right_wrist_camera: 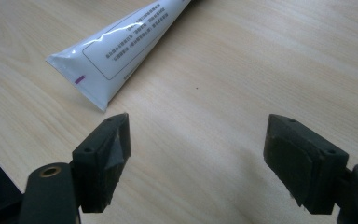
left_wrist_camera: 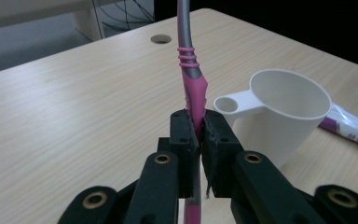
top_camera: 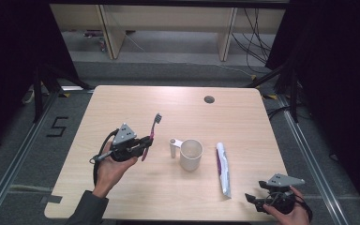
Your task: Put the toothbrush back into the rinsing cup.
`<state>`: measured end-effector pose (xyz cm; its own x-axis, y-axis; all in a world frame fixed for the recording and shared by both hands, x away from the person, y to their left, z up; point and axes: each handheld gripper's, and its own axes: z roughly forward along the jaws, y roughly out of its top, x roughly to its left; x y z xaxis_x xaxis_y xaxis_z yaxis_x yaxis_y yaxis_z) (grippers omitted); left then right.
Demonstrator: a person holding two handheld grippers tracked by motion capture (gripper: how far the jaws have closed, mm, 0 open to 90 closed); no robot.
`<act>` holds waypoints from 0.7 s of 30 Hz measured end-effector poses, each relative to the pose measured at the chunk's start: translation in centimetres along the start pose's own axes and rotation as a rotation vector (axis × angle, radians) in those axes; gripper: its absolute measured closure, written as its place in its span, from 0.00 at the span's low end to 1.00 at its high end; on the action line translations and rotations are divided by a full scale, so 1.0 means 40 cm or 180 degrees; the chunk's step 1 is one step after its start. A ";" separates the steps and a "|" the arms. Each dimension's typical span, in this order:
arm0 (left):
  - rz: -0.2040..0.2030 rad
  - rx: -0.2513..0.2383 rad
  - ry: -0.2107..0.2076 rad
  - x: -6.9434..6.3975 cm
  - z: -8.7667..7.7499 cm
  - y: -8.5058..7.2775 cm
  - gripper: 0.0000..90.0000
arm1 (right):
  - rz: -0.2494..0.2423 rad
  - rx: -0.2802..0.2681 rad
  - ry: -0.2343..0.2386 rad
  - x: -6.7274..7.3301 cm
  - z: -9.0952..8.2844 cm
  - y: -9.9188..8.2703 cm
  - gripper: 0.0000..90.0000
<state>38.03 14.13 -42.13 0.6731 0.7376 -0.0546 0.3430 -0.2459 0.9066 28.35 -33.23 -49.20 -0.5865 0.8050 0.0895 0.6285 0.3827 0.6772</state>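
A pink and grey toothbrush (top_camera: 152,131) stands nearly upright above the table, bristles at the far end. My left gripper (top_camera: 145,143) is shut on its pink handle (left_wrist_camera: 194,95), left of a white cup (top_camera: 191,154) with a side handle (left_wrist_camera: 279,114). A white toothpaste tube (top_camera: 223,168) lies flat right of the cup, its crimped end (right_wrist_camera: 116,60) toward the near edge. My right gripper (top_camera: 251,198) hovers by the table's near right corner, jaws wide apart with nothing between them (right_wrist_camera: 198,161), just short of the tube's crimped end.
The wooden table (top_camera: 122,197) has a round cable hole (top_camera: 209,99) at the back right. Beyond the table stand wooden furniture legs (top_camera: 108,33) and loose cables (top_camera: 255,37) on the floor. Dark frames flank both sides.
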 end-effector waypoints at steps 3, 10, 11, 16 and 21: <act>-0.0010 -0.0106 -0.0025 -0.008 0.012 0.011 0.92 | -0.0014 -0.0005 0.0025 -0.001 0.002 -0.002 0.27; -0.0014 -0.0256 -0.0049 -0.018 0.027 0.034 0.92 | -0.0041 -0.0021 0.0004 -0.003 0.002 -0.002 0.27; -0.0004 -0.0272 -0.0057 -0.018 0.028 0.039 0.92 | -0.0017 0.0005 0.0005 -0.002 0.001 -0.002 0.27; -0.0020 -0.0378 -0.0088 -0.025 0.037 0.058 0.92 | 0.0010 0.0015 0.0023 -0.002 0.000 -0.001 0.27; -0.0016 -0.0466 -0.0120 -0.032 0.052 0.078 0.92 | -0.0024 -0.0002 0.0009 -0.003 0.000 -0.001 0.27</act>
<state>39.60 11.11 -40.08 0.6966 0.7138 -0.0723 0.2490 -0.1460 0.9574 28.41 -33.35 -49.26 -0.5926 0.8009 0.0864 0.6237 0.3884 0.6783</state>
